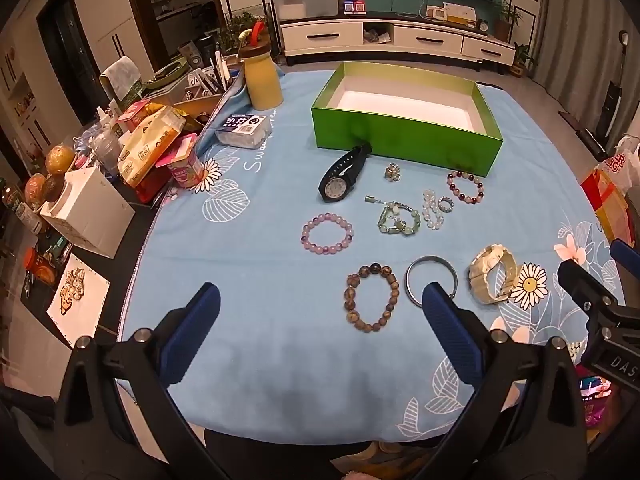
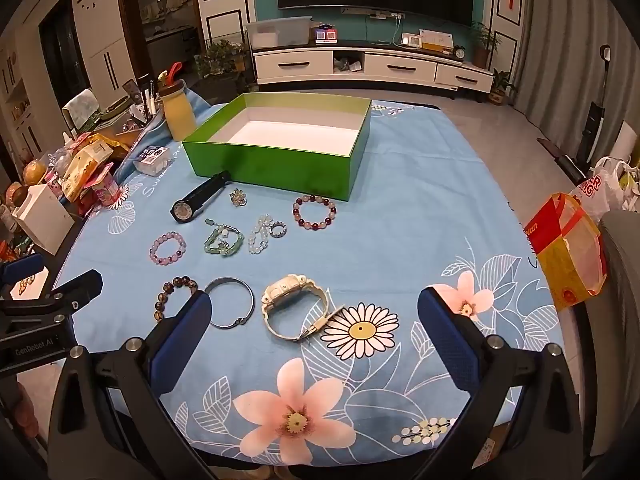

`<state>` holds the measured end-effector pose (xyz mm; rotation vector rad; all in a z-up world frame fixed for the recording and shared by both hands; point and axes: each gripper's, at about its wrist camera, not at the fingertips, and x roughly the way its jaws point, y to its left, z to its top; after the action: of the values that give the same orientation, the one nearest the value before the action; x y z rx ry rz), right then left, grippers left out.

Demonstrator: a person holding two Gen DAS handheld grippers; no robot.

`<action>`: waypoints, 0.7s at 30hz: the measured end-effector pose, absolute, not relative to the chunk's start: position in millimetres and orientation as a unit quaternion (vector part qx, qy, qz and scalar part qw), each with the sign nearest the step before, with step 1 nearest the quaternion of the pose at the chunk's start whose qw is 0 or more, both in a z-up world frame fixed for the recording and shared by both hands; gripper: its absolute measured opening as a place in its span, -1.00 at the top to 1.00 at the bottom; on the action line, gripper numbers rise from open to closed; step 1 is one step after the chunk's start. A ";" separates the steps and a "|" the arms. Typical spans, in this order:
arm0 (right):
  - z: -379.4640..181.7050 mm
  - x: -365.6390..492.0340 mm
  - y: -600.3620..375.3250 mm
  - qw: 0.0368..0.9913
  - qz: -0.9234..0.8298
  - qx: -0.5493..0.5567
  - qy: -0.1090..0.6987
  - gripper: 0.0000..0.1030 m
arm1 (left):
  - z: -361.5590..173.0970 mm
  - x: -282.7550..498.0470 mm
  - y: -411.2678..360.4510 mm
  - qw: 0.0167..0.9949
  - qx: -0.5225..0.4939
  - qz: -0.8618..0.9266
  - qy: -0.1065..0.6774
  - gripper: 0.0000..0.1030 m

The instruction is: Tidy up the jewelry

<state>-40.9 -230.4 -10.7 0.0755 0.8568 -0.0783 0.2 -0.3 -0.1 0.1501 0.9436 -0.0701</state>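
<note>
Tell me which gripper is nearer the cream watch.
Right. The right gripper hangs open just short of the cream watch; the left gripper, also open, sits off to its left, behind the brown bead bracelet.

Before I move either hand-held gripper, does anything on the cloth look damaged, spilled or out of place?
Nothing looks damaged or spilled. The green box sits open and empty; every piece lies loose on the cloth. Only oddity: the black watch has its strap end touching the box wall.
</note>
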 end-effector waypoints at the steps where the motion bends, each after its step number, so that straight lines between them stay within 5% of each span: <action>1: -10.6 -40.8 -230.8 0.908 -0.038 0.036 0.415 -0.97 | 0.0 0.3 -0.3 0.888 0.072 -0.034 0.454 -0.96; 21: -10.3 -42.2 -230.4 0.908 -0.037 0.036 0.416 -0.97 | 3.4 1.8 3.3 0.889 0.072 -0.033 0.450 -0.96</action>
<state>-42.2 -230.4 -10.3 0.0743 0.8588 -0.0770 1.8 3.3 3.4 0.1503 0.9354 -0.0696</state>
